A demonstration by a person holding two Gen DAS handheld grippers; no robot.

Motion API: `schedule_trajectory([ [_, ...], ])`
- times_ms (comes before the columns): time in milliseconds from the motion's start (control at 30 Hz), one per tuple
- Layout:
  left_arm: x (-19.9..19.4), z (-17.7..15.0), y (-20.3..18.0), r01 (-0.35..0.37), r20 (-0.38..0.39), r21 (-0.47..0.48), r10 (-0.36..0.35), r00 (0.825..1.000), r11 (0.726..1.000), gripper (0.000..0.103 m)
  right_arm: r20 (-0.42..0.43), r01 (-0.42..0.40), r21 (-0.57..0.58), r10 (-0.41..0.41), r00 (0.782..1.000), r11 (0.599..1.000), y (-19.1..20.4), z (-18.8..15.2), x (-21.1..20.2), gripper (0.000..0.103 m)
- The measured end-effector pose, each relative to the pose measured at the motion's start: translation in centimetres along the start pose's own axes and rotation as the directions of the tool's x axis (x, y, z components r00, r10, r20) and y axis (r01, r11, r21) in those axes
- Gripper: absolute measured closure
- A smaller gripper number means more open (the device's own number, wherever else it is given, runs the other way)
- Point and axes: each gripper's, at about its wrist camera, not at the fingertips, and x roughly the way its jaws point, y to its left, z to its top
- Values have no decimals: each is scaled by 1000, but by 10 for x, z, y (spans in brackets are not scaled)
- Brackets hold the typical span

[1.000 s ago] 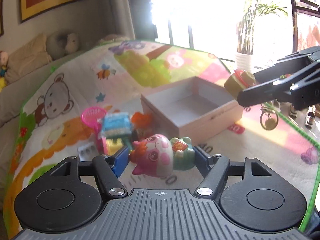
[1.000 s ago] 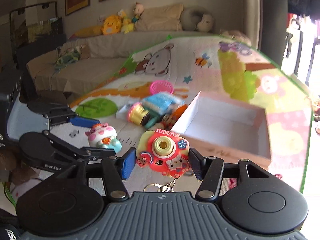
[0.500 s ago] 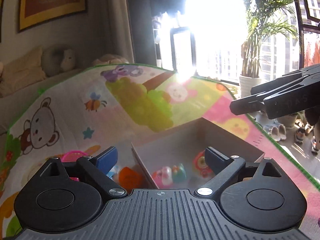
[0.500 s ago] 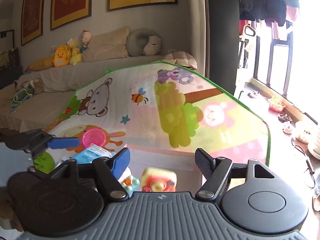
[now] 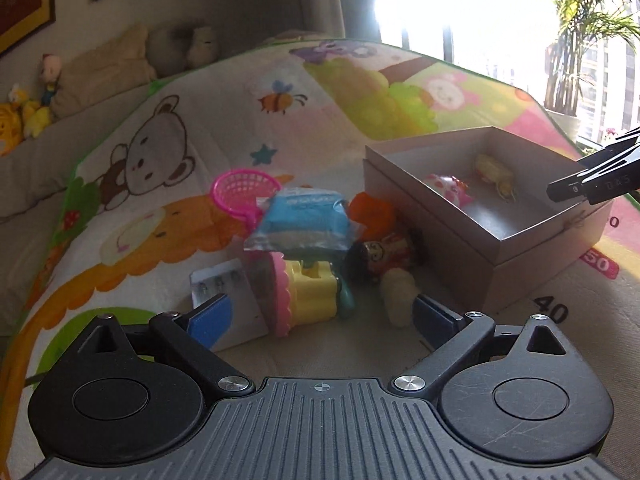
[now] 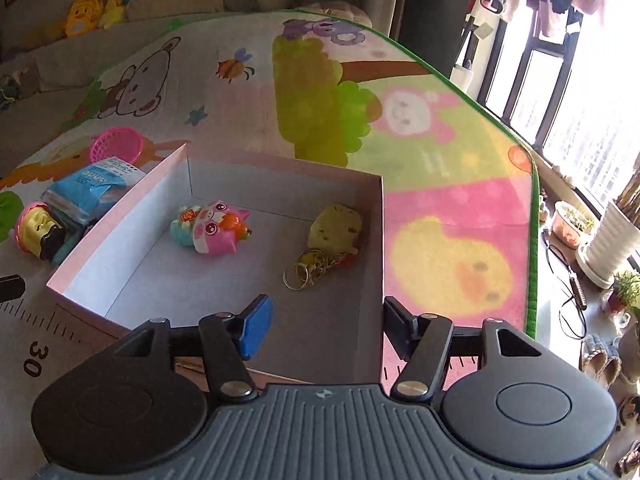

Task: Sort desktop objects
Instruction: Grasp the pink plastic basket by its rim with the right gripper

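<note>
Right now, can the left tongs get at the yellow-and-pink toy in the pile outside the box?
Probably yes. The left tongs stand open and empty, with the yellow-and-pink toy right ahead between the tips. A white card and a cream toy crowd its sides, so a clean grip may be tight.

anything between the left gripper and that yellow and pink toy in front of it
Nothing visible does. The left gripper is open and empty, and the yellow and pink toy lies just beyond its fingertips, leaning on a white card.

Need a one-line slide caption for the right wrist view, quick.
Right gripper, empty with jaws closing, above the open box holding the pink cat toy and the keychain toy.
</note>
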Motion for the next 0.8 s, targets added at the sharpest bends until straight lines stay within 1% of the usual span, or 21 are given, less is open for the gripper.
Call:
schedule_trajectory([
  [33,6,0,0,-13,-10,6,13,1000,1000,3,-6,-29,2,29,1000,1000,3,4,4,41],
  [100,18,1,0,-48,-33,19,49,998,999,3,-7,-53,-14,53,999,998,8,11,6,41],
  [133,23,2,2,-59,-40,15,60,997,998,4,-9,-50,-29,50,999,998,12,16,6,41],
  [167,26,3,5,-61,-41,-1,61,997,998,4,9,-37,-44,37,999,998,15,21,3,41],
  [200,27,4,8,-58,-39,-16,57,998,998,6,37,-25,-56,27,999,998,18,27,-2,41],
  [233,28,5,11,-53,-34,-24,52,998,998,11,72,-23,-64,28,997,998,23,37,-9,41],
  [267,27,5,14,-45,-31,-30,44,999,999,25,97,-41,-61,47,994,997,27,47,-15,40],
  [300,27,5,17,-41,-33,-38,40,999,998,41,113,-74,-56,80,990,996,32,57,-20,37],
  [333,26,4,20,-40,-34,-49,38,999,998,44,121,-120,-52,126,985,991,41,69,-23,33],
  [400,21,-1,26,-20,-28,-71,18,999,997,50,105,-218,-53,222,969,975,62,91,-24,32],
  [467,11,-7,29,-7,-20,-72,6,1000,997,53,57,-315,-32,316,947,949,88,113,-13,32],
  [533,-1,-14,31,5,-12,-63,-6,1000,998,54,0,-369,-8,369,930,930,116,136,10,32],
  [567,-8,-18,32,11,-9,-62,-12,1000,998,55,-25,-372,-1,372,928,928,129,146,22,32],
  [633,-21,-27,36,21,-7,-68,-21,1000,997,52,-91,-368,7,368,926,930,156,162,54,32],
  [667,-27,-31,38,19,-5,-73,-19,1000,997,50,-117,-353,5,351,929,936,167,168,69,32],
  [733,-34,-39,41,5,-3,-79,-5,1000,997,37,-169,-297,-1,293,941,955,188,174,103,32],
  [767,-37,-42,43,6,1,-82,-6,1000,997,25,-189,-274,-6,268,945,962,197,176,118,32],
  [800,-40,-45,45,16,4,-89,-16,1000,996,17,-202,-249,-14,241,949,968,204,176,131,35],
])
